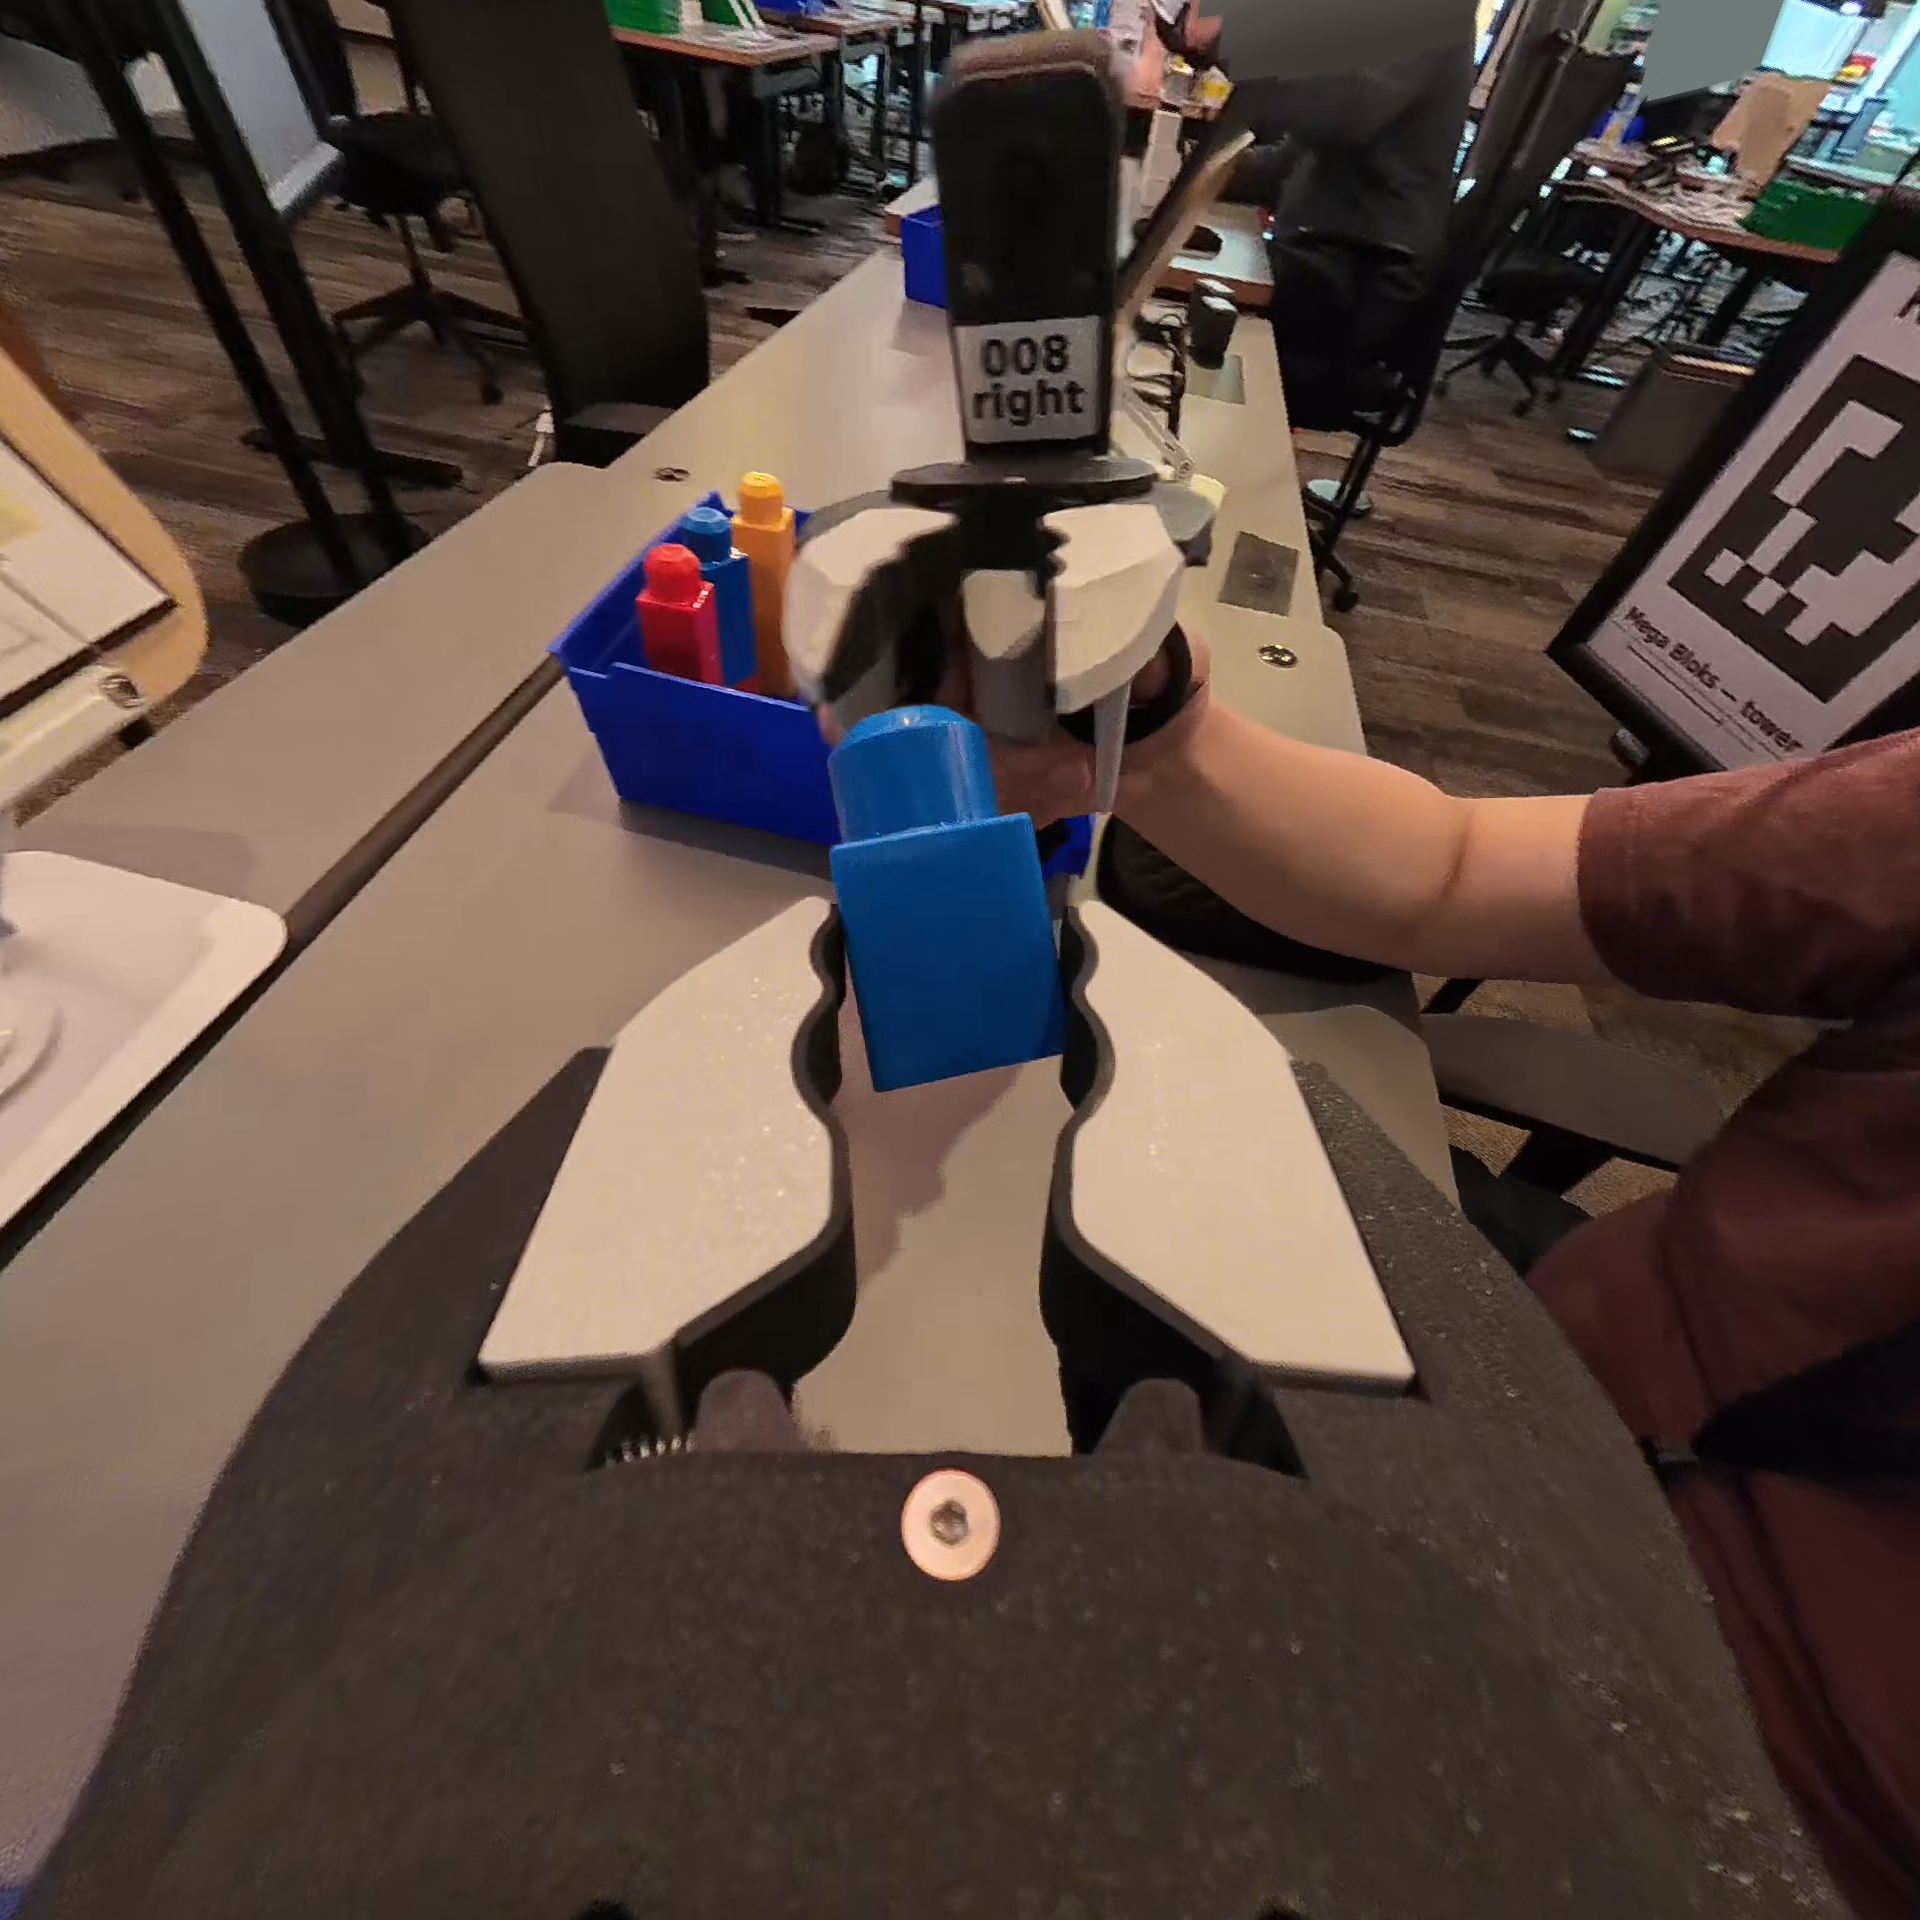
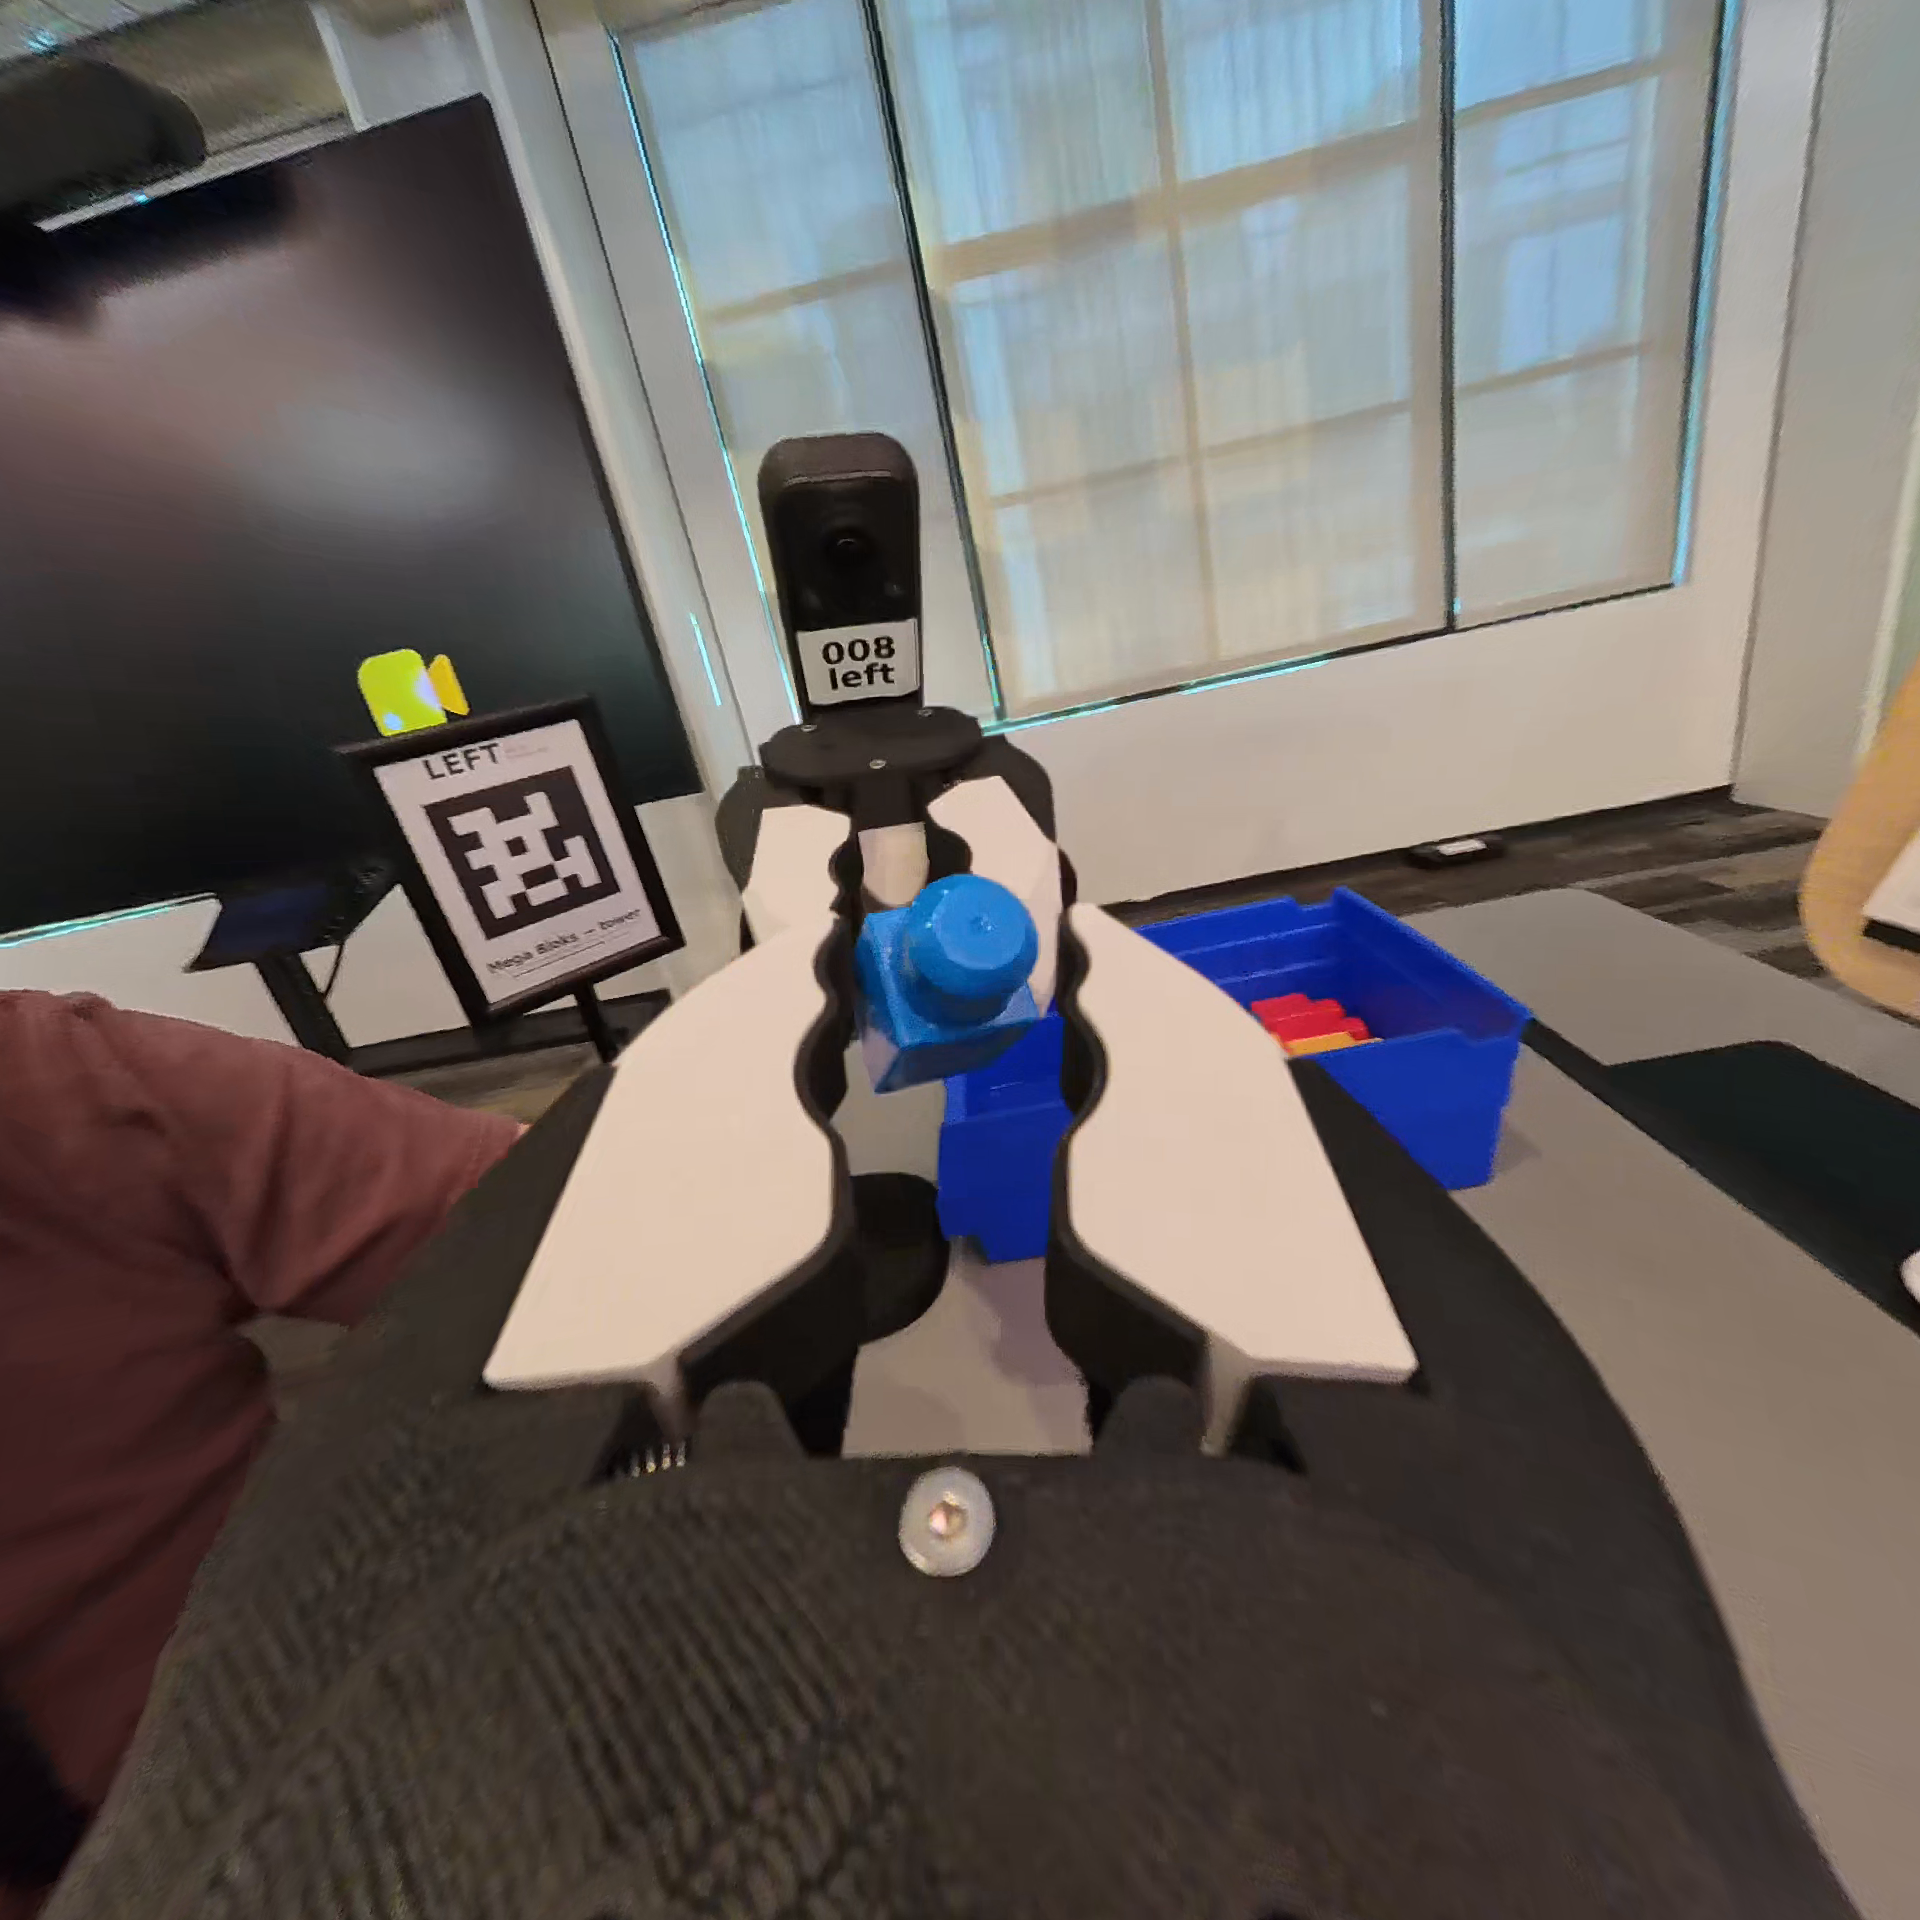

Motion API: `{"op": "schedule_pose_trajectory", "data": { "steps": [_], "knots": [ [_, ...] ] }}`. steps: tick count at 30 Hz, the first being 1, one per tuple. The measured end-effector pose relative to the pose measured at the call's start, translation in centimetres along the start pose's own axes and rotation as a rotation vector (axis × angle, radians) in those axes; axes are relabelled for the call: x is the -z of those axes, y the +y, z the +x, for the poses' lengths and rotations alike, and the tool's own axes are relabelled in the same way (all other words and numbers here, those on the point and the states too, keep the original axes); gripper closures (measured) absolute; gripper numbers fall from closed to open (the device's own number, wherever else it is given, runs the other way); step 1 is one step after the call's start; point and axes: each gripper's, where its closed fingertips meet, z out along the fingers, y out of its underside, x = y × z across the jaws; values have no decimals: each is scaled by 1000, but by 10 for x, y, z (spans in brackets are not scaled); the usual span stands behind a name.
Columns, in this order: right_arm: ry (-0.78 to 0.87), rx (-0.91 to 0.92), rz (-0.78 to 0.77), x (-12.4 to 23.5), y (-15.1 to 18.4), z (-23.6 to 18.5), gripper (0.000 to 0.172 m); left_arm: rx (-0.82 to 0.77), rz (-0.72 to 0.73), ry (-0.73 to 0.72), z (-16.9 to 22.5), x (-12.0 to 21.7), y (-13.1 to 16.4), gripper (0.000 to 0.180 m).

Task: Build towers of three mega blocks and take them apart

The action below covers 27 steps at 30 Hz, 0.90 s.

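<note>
- My left gripper point(image 1: 951, 971) pinches a blue block point(image 1: 948, 951) by its sides, stud pointing away from me, held above the table point(image 1: 436, 1018).
- My right gripper point(image 2: 948, 997) faces it; its fingers point(image 2: 1164, 1060) flank the same block, but I cannot tell whether they press on it.
- Behind, a blue bin point(image 1: 686, 732) holds upright red point(image 1: 677, 613), blue and orange blocks.

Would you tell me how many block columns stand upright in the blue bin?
3: a red column nearest, a blue column behind it, an orange column rightmost. The blue bin may hide others.
</note>
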Motion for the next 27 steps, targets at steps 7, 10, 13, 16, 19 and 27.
{"op": "schedule_pose_trajectory", "data": {
  "steps": [7,10,13,16,19,27],
  "knots": [
    [-99,-70,-64,-7,15,-10,142,-23,8,72,12,-13,2,142],
    [-41,-3,-114,-8,20,-7,142,1,-39,20,2,-18,11,137],
    [-1,61,-155,-10,23,-7,142,43,-63,2,-4,-24,17,124],
    [51,88,-173,-9,23,-1,142,52,-55,35,-3,-26,18,141],
    [44,90,-167,-9,22,-1,140,19,-72,18,-4,-26,19,143],
    [292,181,-587,9,98,56,114,22,120,-110,-32,39,-10,144]
  ]
}}
